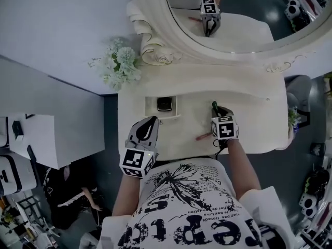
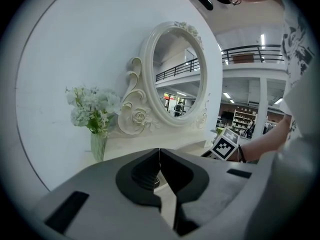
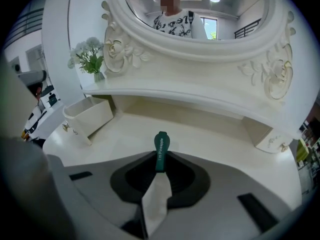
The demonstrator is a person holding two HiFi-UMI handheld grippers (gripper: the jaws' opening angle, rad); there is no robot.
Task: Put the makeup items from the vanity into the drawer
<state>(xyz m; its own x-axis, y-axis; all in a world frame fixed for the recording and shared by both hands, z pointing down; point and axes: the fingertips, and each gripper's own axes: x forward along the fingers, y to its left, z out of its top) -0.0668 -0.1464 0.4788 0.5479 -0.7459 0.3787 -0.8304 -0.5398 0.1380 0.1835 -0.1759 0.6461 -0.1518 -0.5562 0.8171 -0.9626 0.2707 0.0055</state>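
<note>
Green tube, lower end hidden inside right claw, mirror cropped at top

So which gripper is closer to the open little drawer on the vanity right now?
Left. The left gripper sits by the drawer, at its near left corner. The right gripper, clamped on a green tube, is farther off to its right.

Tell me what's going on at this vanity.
A person stands at the white vanity with a gripper in each hand. The right gripper is shut on a slim dark green tube just above the vanity top. The left gripper is shut and empty, near the open drawer, which already holds a small dark item. A pinkish stick lies on the top beside the right gripper.
</note>
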